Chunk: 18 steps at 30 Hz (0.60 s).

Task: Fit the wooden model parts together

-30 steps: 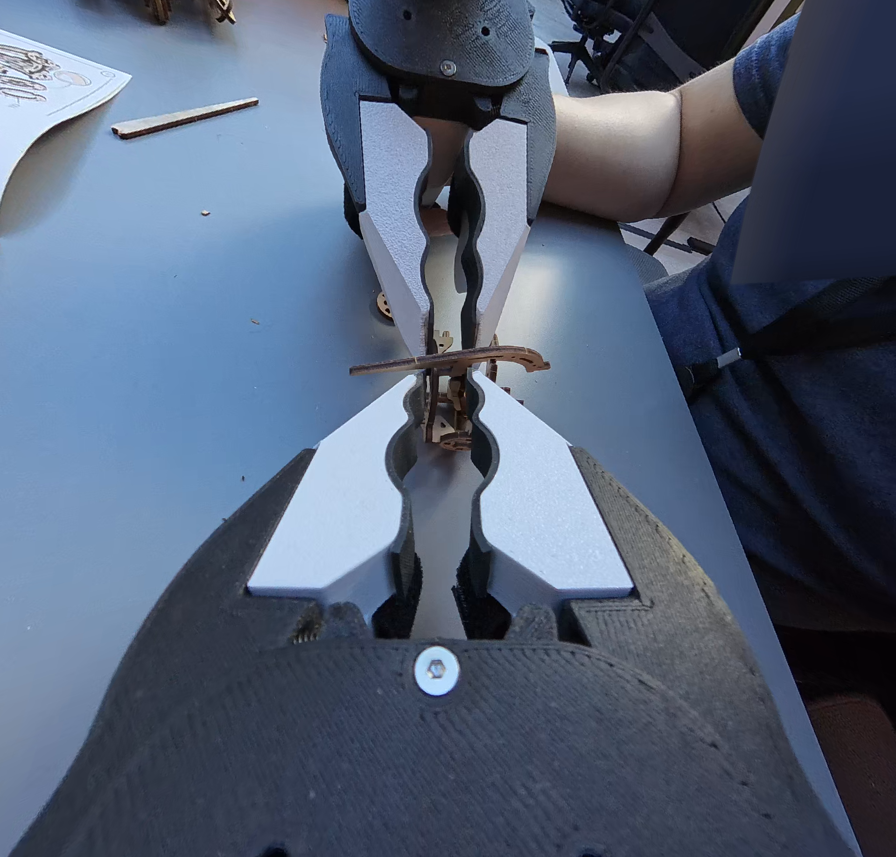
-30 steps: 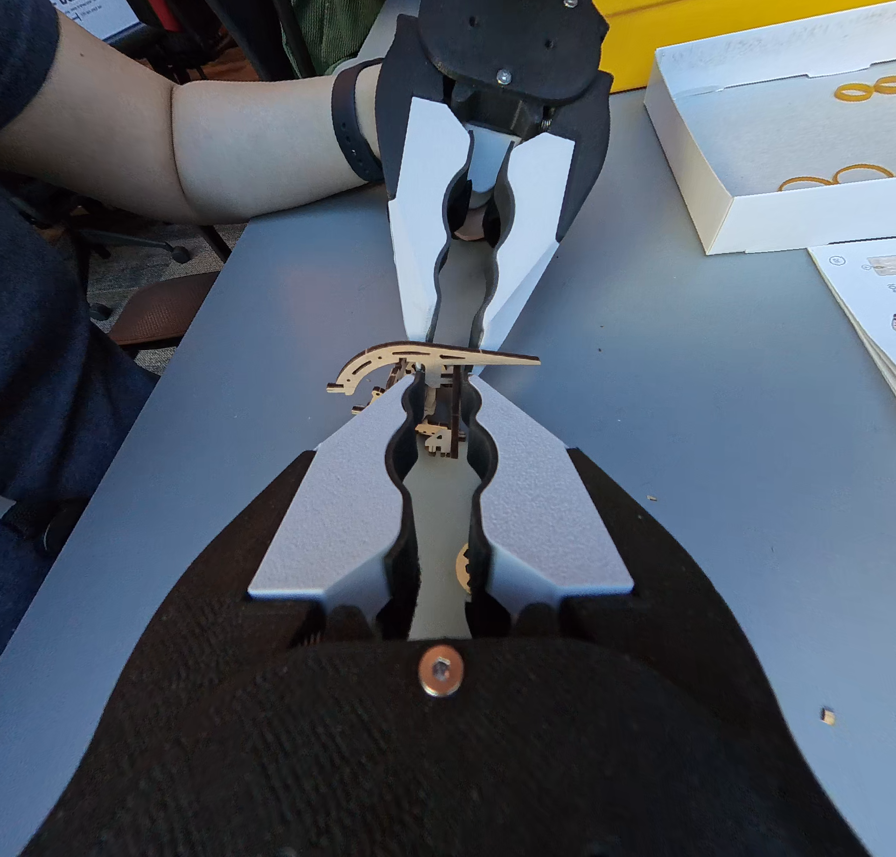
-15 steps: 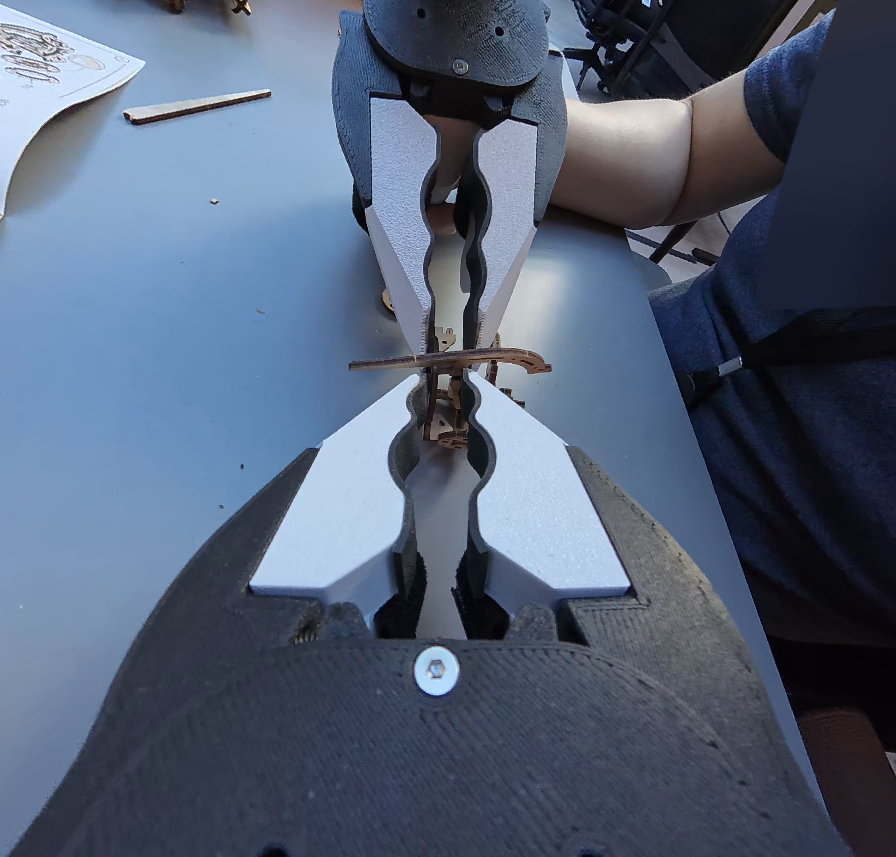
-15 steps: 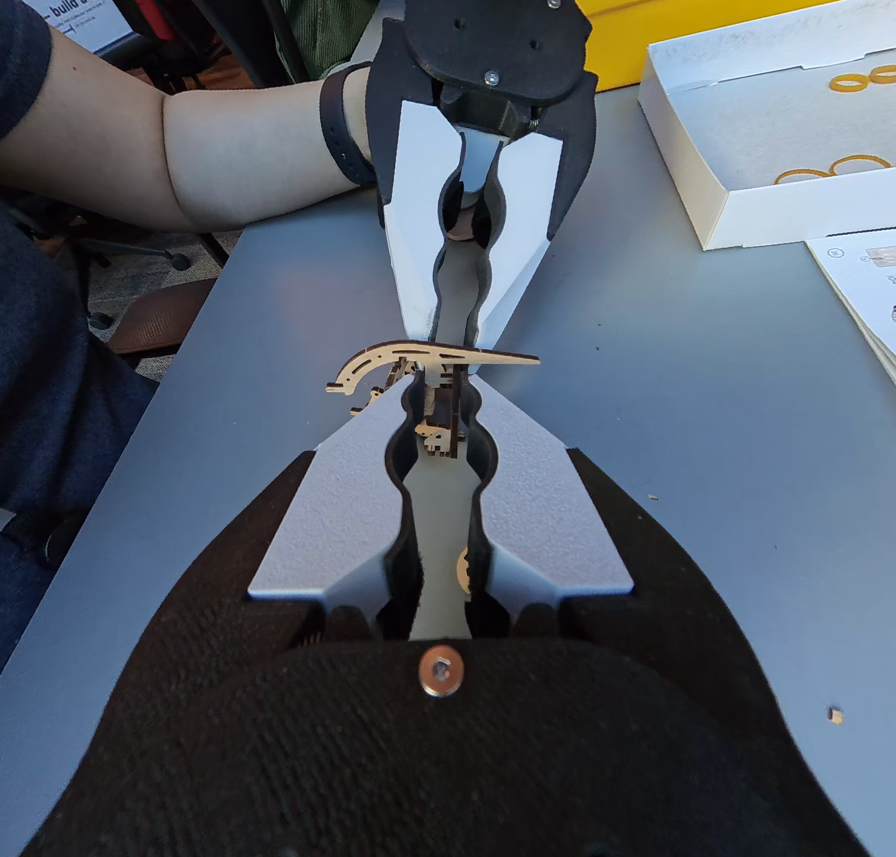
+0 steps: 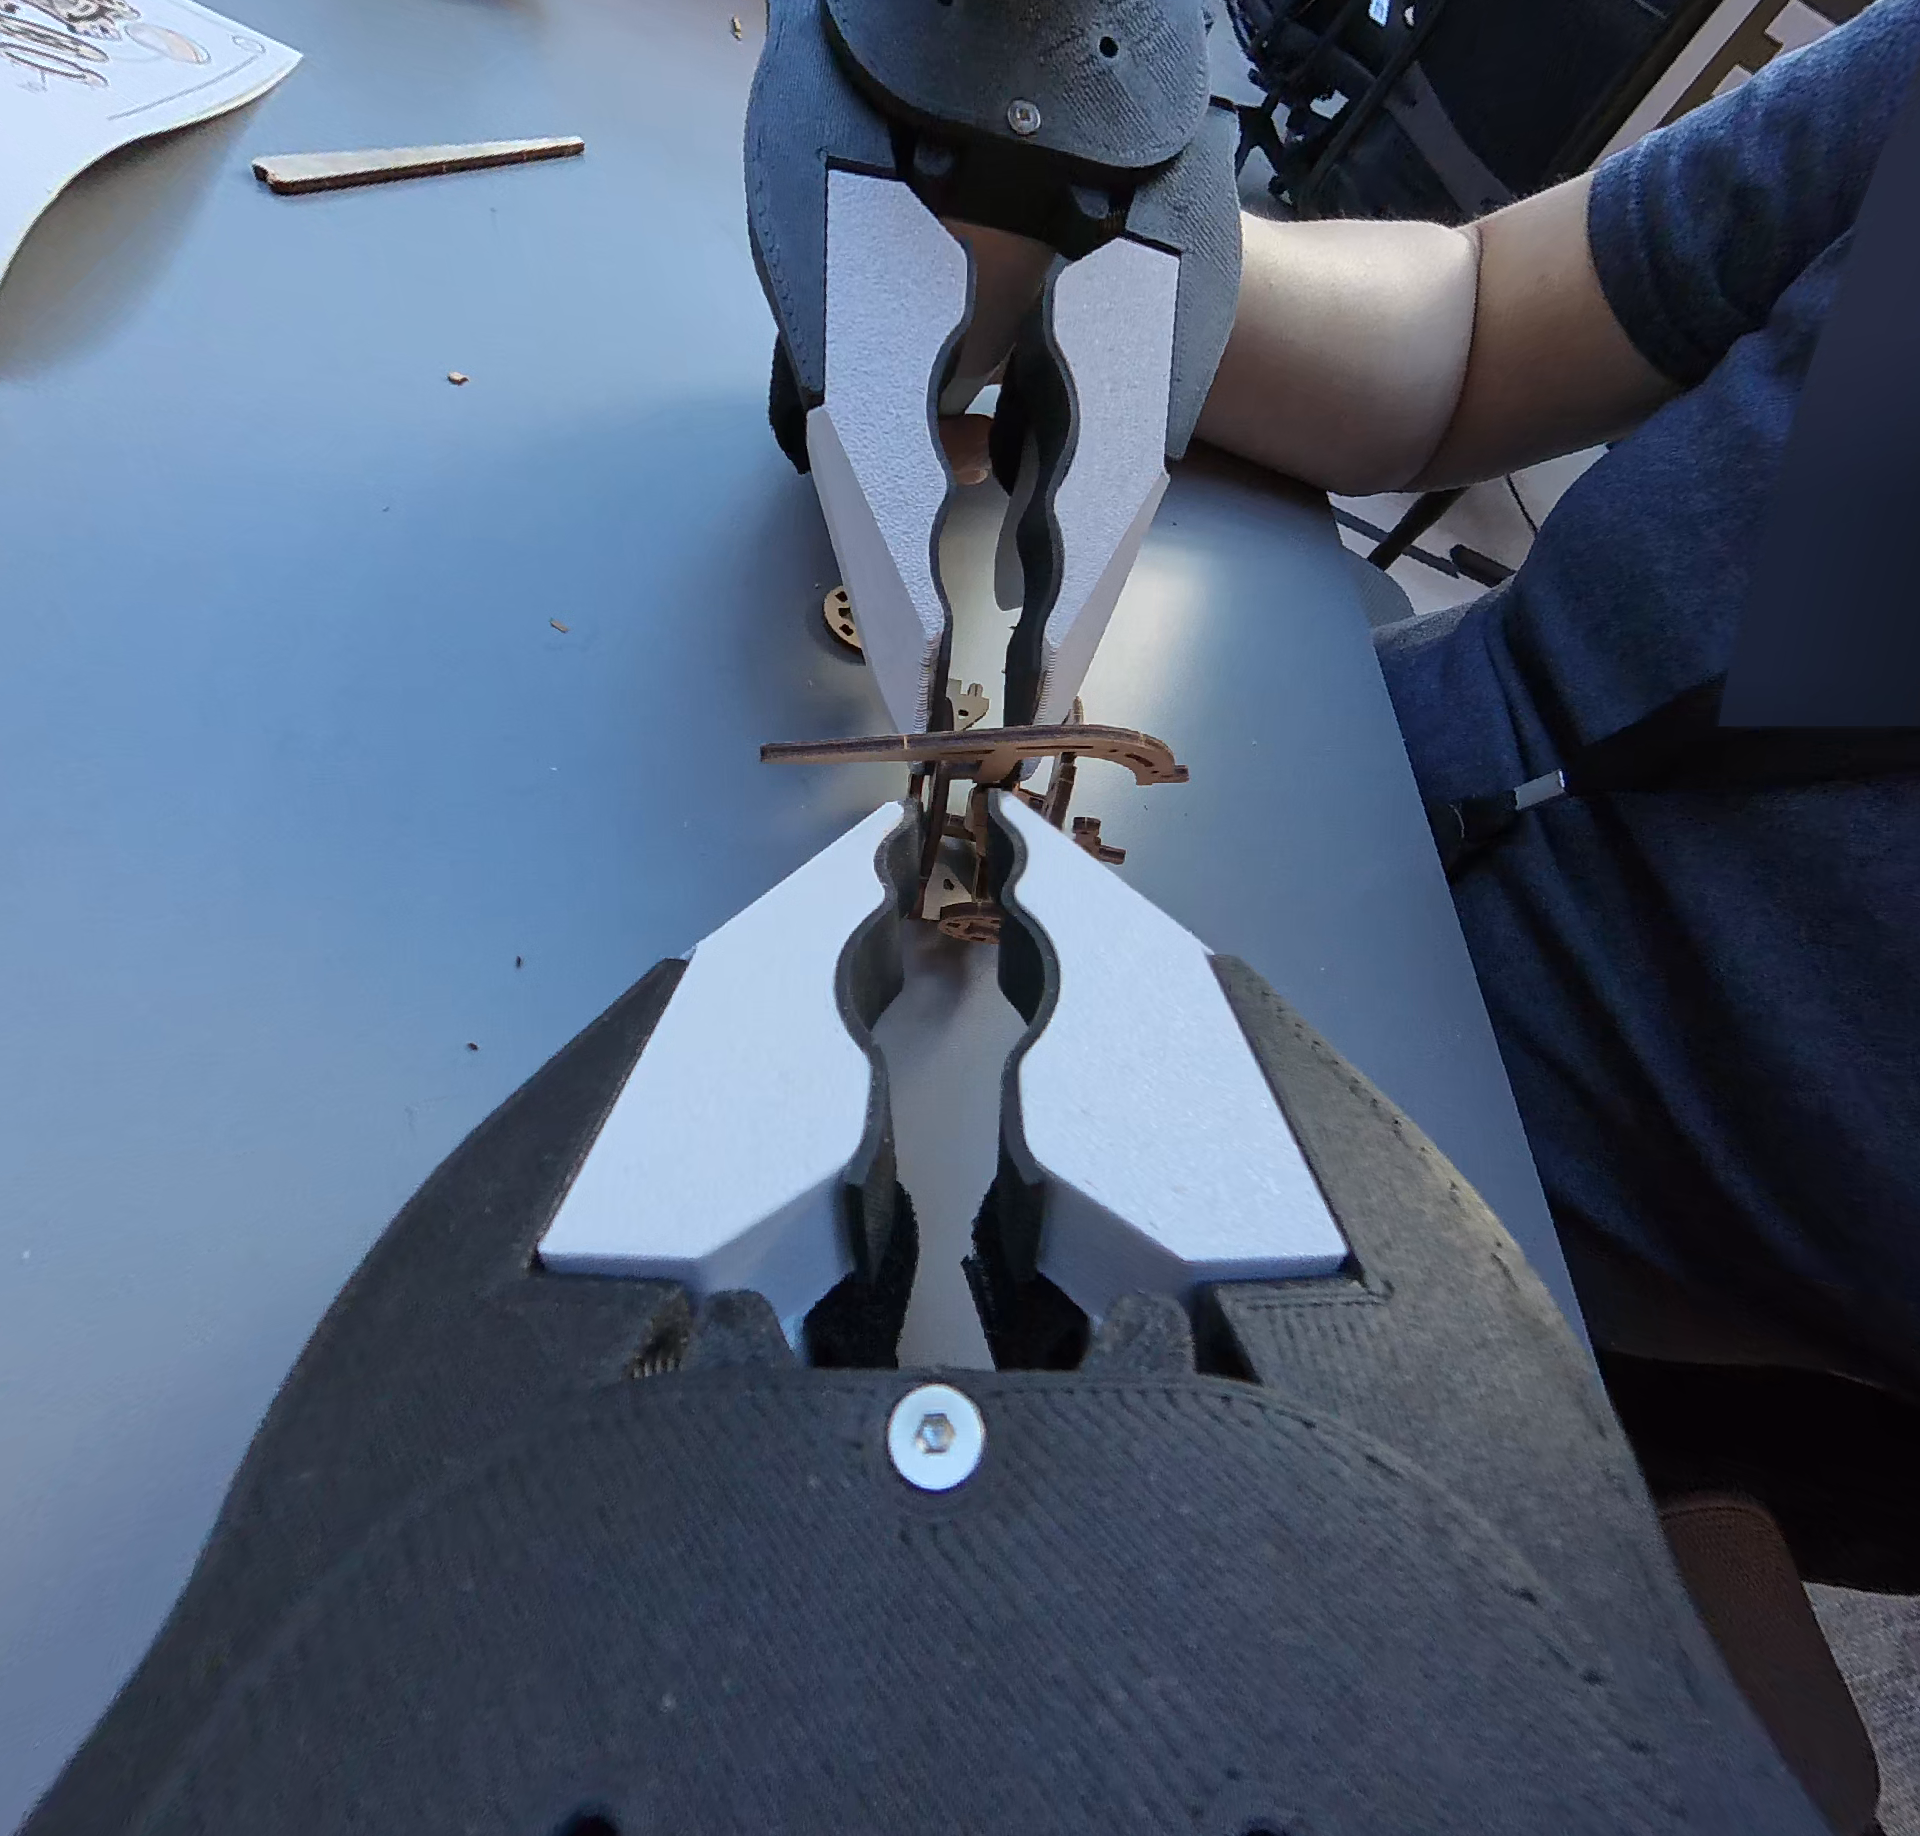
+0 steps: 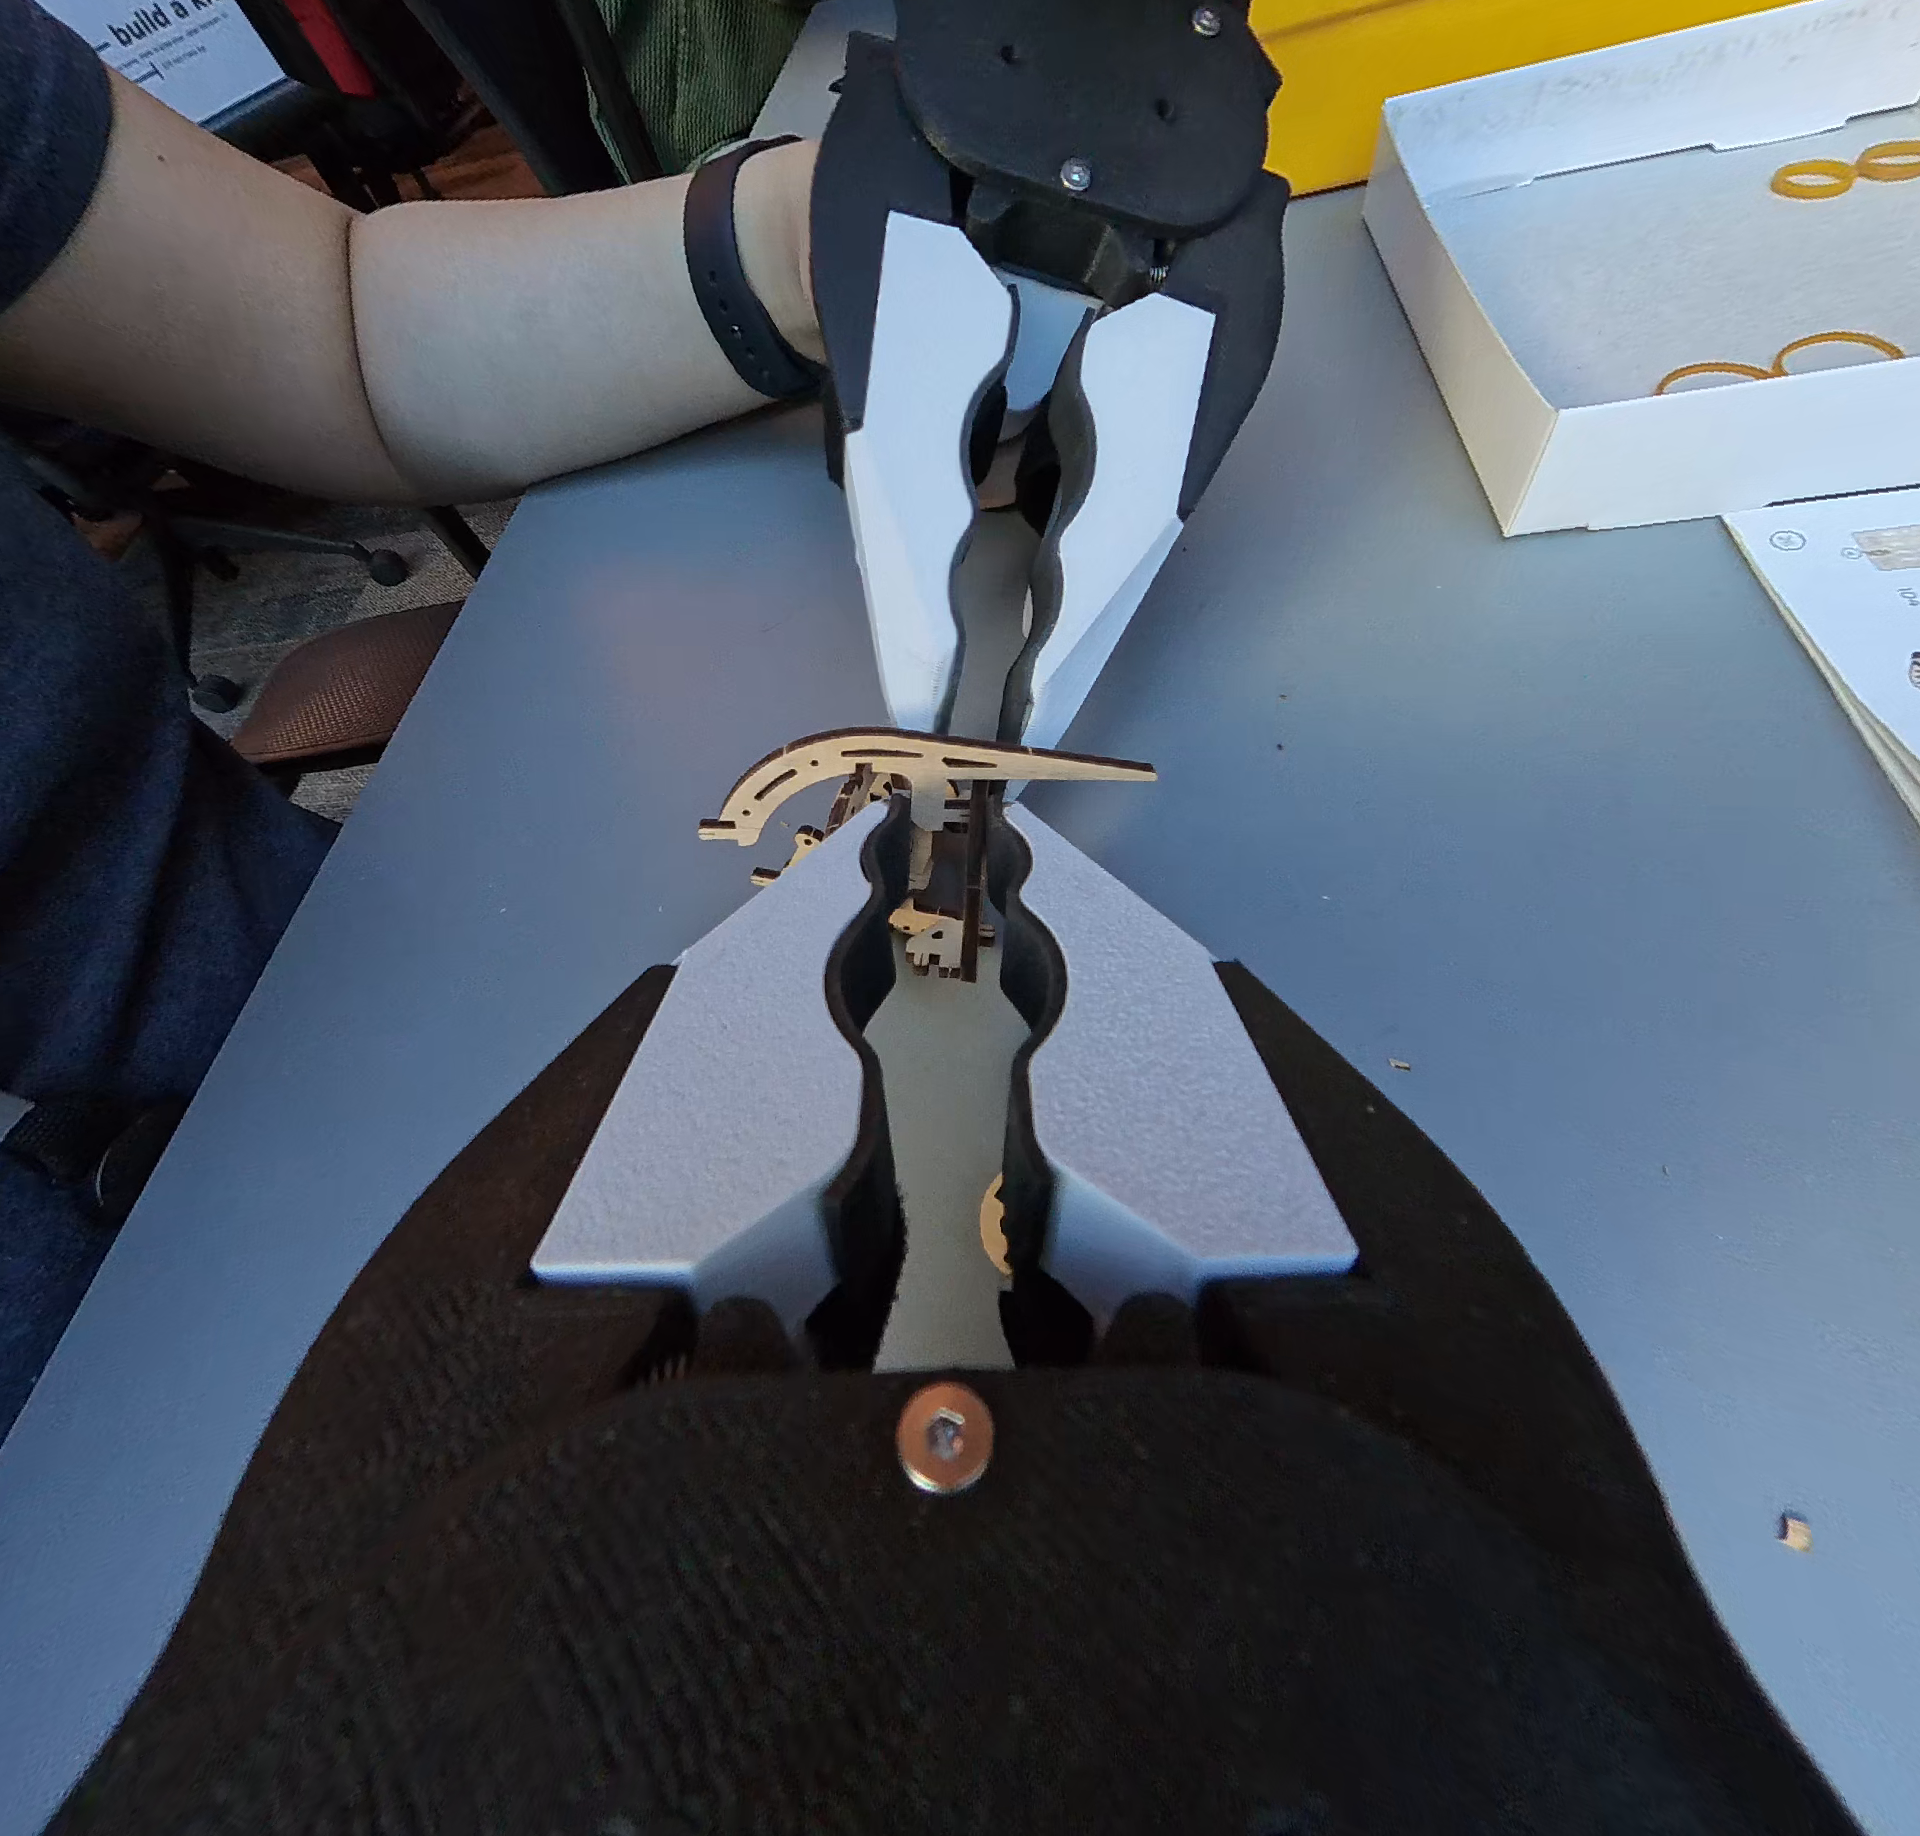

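Observation:
A small wooden model [image 5: 977,747] with a long curved spine piece on top and slotted body and leg pieces below is held just above the grey table [image 5: 312,747]. My left gripper [image 5: 945,820] is shut on the body pieces under the spine. My right gripper [image 5: 982,716] faces it from the far side, shut on the same body near the spine. In the right wrist view the right gripper [image 6: 940,830] pinches the body under the spine [image 6: 914,763], and the left gripper [image 6: 977,737] clamps from behind. The fingertips nearly meet.
A wooden strip [image 5: 416,165] and a printed sheet [image 5: 104,51] lie at far left. A small round wooden piece [image 5: 840,623] lies under the right gripper. A white box [image 6: 1662,436] with yellow rubber bands [image 6: 1818,363], instruction sheets [image 6: 1849,623] and a yellow bin [image 6: 1558,10] are at right. The person's arm [image 6: 468,332] and the table edge are close. The grippers are tip to tip, or close to it.
Both grippers stay clamped on the model. The views have shifted slightly, so the far objects sit a little higher in the frame. The model looks the same.

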Motion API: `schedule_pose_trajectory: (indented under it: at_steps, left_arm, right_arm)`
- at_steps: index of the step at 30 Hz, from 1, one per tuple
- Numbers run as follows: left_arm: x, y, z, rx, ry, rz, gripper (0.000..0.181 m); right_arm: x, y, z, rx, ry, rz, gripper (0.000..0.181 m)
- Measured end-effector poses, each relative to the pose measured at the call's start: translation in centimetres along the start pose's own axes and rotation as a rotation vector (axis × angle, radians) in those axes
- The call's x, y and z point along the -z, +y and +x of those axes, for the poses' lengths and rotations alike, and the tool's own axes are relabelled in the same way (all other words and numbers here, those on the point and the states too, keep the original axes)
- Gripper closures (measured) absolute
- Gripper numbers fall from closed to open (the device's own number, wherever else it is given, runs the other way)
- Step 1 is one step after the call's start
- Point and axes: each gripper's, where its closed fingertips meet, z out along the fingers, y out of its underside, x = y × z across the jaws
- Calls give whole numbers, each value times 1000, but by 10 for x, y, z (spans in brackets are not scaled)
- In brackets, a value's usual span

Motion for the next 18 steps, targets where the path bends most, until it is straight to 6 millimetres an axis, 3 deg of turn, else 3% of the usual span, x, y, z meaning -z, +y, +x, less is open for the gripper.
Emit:
schedule_pose_trajectory:
  at_steps: [4,18]
  left_arm:
    - [0,0,-4,-4,-33,-2,179]
    - [0,0,-5,-1,-67,-2,180]
  right_arm:
    - [0,0,1,9,10,0,169]
    - [-1,0,2,42,27,-13,168]
